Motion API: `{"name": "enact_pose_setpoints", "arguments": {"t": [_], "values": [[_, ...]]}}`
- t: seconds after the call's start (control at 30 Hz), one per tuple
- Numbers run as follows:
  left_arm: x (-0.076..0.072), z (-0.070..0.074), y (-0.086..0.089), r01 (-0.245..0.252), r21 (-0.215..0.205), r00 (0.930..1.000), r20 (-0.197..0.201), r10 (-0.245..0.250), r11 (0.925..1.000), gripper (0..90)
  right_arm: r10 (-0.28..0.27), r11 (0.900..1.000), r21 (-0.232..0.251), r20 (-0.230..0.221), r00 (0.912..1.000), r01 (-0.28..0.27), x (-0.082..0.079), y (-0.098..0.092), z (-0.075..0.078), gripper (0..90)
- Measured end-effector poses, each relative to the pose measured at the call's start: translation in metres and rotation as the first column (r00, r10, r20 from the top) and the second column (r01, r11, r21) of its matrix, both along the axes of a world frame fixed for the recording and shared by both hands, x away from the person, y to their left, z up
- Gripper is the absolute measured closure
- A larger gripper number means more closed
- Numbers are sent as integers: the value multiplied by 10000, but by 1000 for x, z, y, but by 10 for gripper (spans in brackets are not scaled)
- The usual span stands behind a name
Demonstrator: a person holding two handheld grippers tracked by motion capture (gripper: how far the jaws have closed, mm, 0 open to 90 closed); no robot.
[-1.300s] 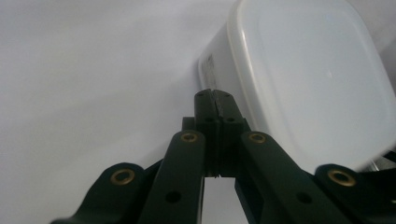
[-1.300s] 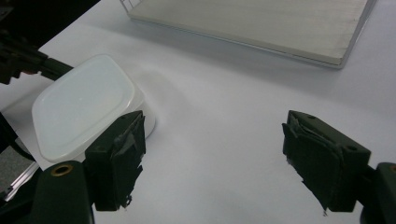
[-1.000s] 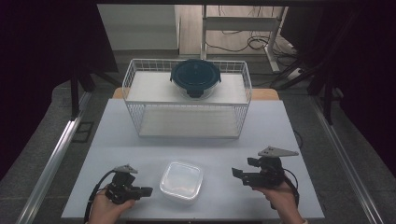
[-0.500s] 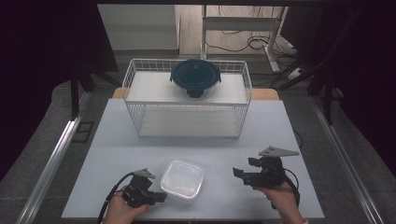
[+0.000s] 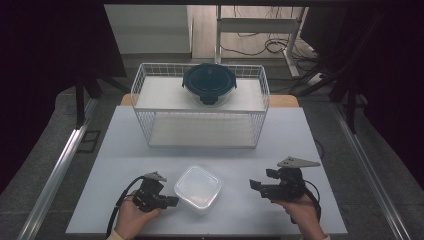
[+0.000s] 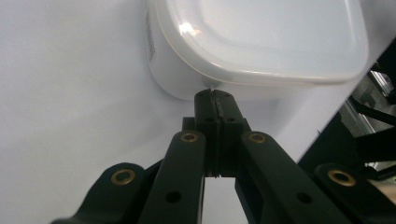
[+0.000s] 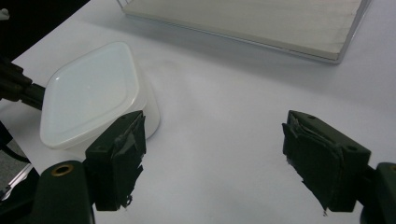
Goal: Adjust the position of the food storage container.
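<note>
A translucent white lidded box [image 5: 198, 188] sits on the white table near its front edge, also seen close up [image 6: 261, 42] and from the right [image 7: 91, 105]. My left gripper [image 5: 172, 201] is shut, with nothing between its jaws, and its tip [image 6: 215, 95] touches the box's left side wall just under the lid rim. My right gripper [image 5: 258, 186] rests to the right of the box with its jaws wide open and empty [image 7: 212, 158], pointing at the box from a hand's width away.
A white wire basket [image 5: 200, 107] with two shelves stands at the back of the table. A round dark-lidded glass container [image 5: 209, 82] sits on its top shelf. The table's front edge [image 5: 200, 232] is close behind both hands.
My left gripper has slid to the right along the table front until its shut tip reached the box's side. The right gripper has stayed in place.
</note>
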State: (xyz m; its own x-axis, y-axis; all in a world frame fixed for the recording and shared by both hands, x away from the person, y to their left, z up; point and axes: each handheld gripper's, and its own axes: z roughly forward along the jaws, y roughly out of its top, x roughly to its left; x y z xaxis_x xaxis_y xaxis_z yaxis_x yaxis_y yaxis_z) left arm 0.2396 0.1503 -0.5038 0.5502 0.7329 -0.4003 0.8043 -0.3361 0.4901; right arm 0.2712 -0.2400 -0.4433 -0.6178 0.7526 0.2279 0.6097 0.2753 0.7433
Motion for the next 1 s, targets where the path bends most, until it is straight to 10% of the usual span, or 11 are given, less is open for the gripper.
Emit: {"name": "enact_pose_setpoints", "arguments": {"t": [1.0], "values": [[77, 8, -26, 246, -130, 9993, 282, -242, 9996, 898, -190, 9998, 79, 172, 9997, 188, 7, 0, -4, 217]]}}
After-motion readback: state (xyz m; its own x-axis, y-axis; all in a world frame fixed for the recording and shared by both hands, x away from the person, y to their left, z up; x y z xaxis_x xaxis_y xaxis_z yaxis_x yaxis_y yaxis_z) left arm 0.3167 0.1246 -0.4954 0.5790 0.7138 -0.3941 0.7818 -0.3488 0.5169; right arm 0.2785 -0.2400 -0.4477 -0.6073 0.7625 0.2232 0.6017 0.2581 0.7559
